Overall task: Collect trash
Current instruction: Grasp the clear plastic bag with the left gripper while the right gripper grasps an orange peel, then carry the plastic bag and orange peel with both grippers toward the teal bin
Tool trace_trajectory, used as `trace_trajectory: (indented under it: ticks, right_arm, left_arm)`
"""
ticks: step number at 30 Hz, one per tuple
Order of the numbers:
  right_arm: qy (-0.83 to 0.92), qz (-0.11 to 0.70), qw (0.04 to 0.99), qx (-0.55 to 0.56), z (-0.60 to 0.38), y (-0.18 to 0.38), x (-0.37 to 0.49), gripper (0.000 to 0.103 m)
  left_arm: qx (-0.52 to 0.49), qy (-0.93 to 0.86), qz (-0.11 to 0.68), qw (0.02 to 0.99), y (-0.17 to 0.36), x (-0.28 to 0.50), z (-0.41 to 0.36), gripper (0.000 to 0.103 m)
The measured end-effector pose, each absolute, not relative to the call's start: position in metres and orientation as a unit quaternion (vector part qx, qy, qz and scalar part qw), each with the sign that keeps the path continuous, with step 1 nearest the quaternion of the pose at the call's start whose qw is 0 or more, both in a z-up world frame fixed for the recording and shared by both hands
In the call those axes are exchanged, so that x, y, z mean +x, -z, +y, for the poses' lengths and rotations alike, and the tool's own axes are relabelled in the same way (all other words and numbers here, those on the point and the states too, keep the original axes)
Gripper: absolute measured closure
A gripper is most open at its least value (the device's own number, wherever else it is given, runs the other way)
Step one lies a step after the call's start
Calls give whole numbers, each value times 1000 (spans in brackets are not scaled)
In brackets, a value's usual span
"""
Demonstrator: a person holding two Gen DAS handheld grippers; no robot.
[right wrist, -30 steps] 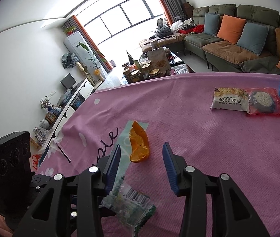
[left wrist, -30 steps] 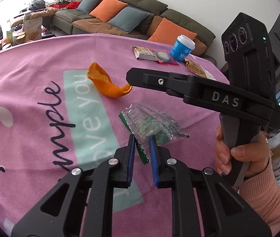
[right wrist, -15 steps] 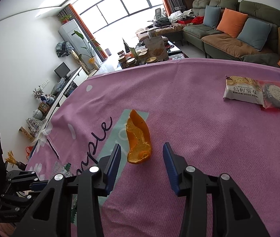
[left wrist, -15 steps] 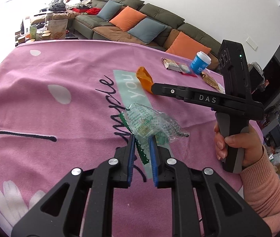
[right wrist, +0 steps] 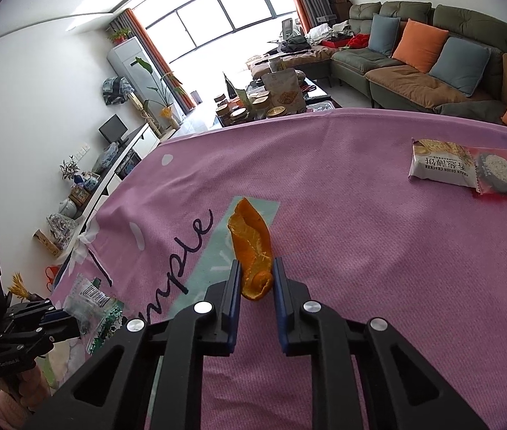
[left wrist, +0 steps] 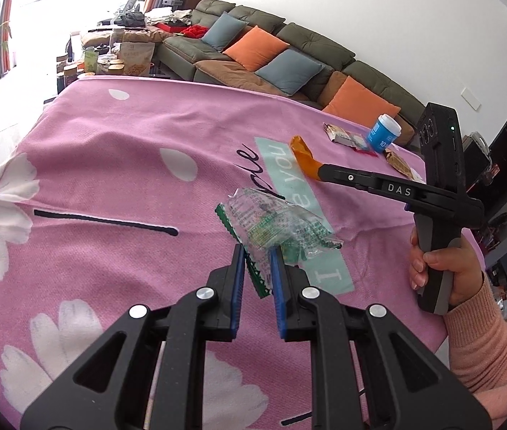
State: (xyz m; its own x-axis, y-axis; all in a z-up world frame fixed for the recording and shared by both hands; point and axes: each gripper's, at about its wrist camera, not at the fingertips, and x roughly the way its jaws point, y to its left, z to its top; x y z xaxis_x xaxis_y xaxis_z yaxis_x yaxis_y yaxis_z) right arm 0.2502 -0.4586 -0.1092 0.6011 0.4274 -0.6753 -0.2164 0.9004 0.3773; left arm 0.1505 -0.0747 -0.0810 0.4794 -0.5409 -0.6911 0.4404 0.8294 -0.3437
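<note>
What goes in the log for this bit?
left gripper: shut on clear wrapper | right gripper: shut on orange peel | pink cloth

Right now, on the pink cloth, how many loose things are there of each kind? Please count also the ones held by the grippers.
Wrappers and snack packets: 4 (clear wrapper, cracker packet, red packet, brown wrapper)
Orange peel: 1
Blue cup: 1
Total: 6

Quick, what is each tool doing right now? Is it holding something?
Left tool: shut on the clear plastic wrapper.
Right tool: shut on the orange peel.
</note>
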Motion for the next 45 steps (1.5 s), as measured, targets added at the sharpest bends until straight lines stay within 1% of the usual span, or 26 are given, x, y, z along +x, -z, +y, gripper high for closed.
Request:
trace_trajectory:
  ticks: [15,45]
  right_arm:
    - [-241,373,885,141,-423,85,216,88]
    - [-343,376,852,123,-332,75,198,88]
  left_arm:
    - [-80,247,412,874,77,133,-28,88]
    - [-118,172,390,897,71,106,53,88]
